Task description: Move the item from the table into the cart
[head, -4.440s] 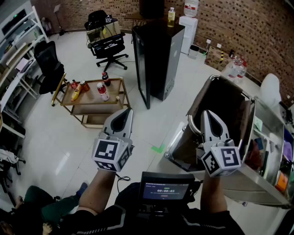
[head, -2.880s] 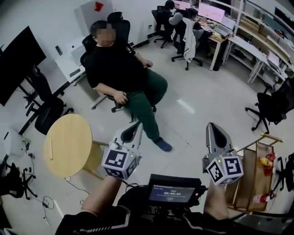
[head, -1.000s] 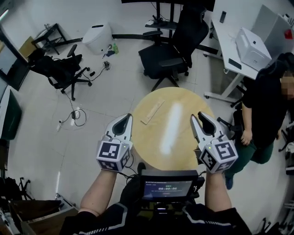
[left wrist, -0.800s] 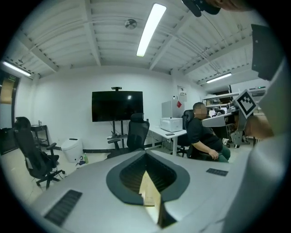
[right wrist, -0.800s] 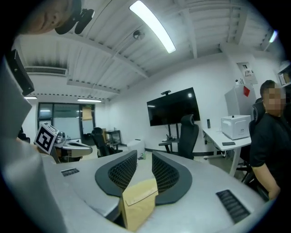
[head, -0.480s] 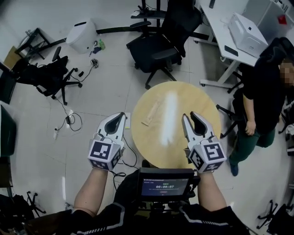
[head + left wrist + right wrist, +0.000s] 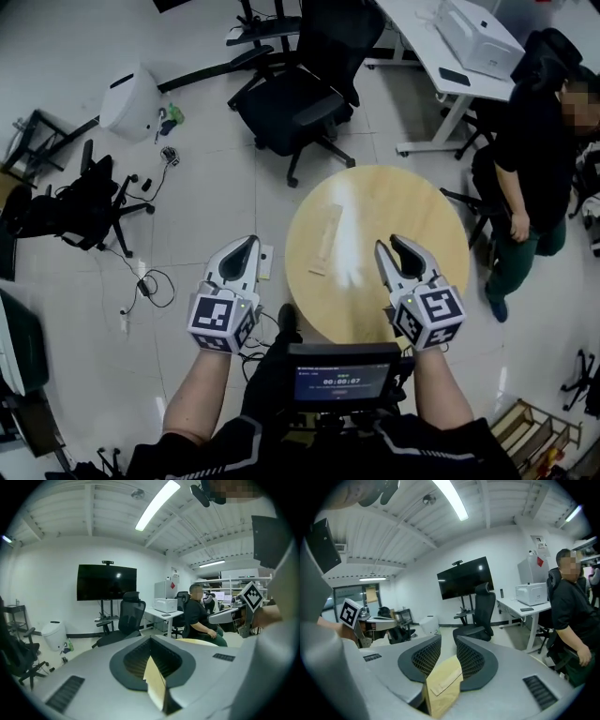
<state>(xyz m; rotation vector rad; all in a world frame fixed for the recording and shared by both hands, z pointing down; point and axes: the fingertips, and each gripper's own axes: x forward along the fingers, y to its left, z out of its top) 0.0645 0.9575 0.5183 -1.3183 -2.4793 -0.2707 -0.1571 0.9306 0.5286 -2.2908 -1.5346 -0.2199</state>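
Observation:
A flat, pale wooden strip [image 7: 328,239] lies on the left part of the round wooden table [image 7: 412,220]. My left gripper [image 7: 246,247] hangs shut just off the table's left edge, with nothing held. My right gripper [image 7: 397,249] hovers over the near part of the tabletop, its jaws a little apart and empty. The right gripper view shows the strip [image 7: 443,684] lying on the table [image 7: 440,702], seen through the gap of the right gripper [image 7: 448,641]. In the left gripper view the left gripper [image 7: 151,641] has its tips together, with a sliver of table [image 7: 155,684] below.
A black office chair [image 7: 300,98] stands just beyond the table. A person in black [image 7: 534,122] sits at the right beside a white desk [image 7: 412,19] with a printer [image 7: 478,33]. A white bin [image 7: 131,94], another chair [image 7: 75,202] and floor cables [image 7: 141,281] lie at the left.
The view swung from the cart across the room to the round table. Over the last second the table drew nearer, and both grippers came down towards it without changing their jaws.

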